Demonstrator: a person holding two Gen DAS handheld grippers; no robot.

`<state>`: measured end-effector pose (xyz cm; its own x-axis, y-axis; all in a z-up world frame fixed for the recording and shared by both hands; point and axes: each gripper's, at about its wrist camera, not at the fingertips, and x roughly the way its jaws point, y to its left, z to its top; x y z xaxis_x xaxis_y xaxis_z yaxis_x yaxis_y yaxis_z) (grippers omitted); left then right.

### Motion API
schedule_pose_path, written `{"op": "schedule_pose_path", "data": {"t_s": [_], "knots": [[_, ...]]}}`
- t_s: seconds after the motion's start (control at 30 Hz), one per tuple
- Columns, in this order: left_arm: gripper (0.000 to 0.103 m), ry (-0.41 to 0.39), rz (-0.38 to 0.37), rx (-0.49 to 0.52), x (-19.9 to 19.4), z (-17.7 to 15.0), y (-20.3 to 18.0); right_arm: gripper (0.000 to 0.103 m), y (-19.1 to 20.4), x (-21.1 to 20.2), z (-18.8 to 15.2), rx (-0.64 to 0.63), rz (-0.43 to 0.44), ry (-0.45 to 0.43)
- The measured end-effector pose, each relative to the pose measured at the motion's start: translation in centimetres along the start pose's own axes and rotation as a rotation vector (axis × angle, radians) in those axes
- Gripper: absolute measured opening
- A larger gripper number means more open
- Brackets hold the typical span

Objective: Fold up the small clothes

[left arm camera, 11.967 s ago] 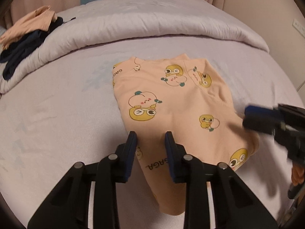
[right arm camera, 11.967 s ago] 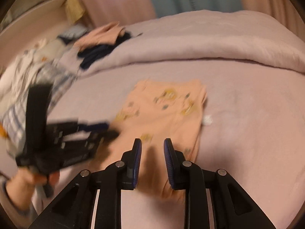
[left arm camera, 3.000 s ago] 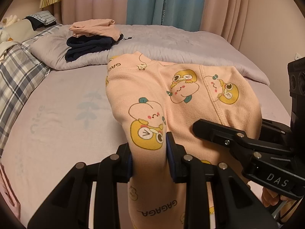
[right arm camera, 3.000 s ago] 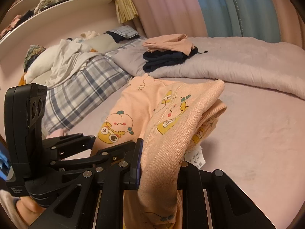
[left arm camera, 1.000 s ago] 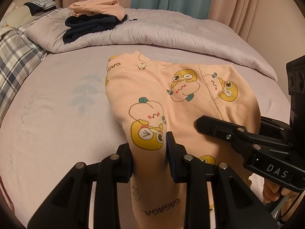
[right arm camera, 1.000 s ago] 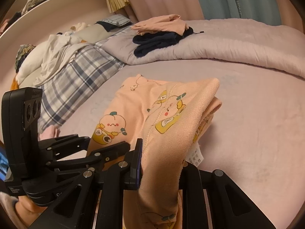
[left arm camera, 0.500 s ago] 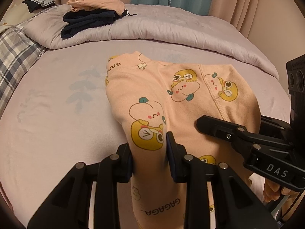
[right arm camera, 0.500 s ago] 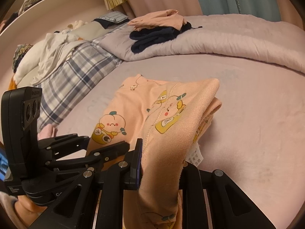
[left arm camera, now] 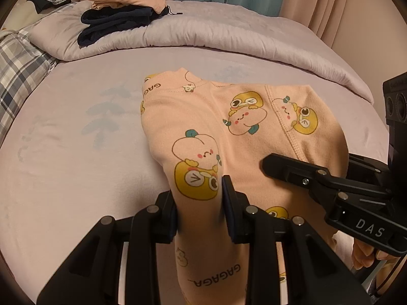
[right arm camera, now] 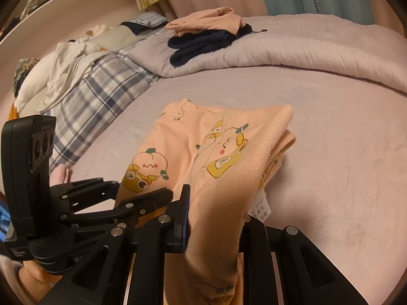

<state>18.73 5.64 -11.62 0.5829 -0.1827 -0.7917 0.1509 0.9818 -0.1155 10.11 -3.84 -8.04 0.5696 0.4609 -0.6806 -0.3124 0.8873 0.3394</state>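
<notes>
On the left, the left hand-held gripper (left arm camera: 199, 204) pinches one near corner of the peach garment (left arm camera: 229, 132); its far end lies on the bed (left arm camera: 76, 152) while the near end is lifted. To its right, the right hand-held gripper (right arm camera: 213, 218) is clamped on the other near corner, where the cloth bunches thick and a care label (right arm camera: 259, 209) hangs out. The step looks like carrying the near edge over to the far edge. To do it well, I'd keep both corners level and taut so no sag forms between them, lay them square on the far hem, and tuck that label under. The folded pile (left arm camera: 122, 17) up on the duvet (left arm camera: 229, 35) sits well apart.
</notes>
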Motion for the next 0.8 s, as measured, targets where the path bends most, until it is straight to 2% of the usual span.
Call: {"op": "schedule_pose_path", "data": {"t_s": [0.8], "knots": [[0.03, 0.018, 0.002, -0.013, 1.5, 0.2, 0.4, 0.021, -0.3, 1.2, 0.0, 0.013, -0.006, 0.018]]}}
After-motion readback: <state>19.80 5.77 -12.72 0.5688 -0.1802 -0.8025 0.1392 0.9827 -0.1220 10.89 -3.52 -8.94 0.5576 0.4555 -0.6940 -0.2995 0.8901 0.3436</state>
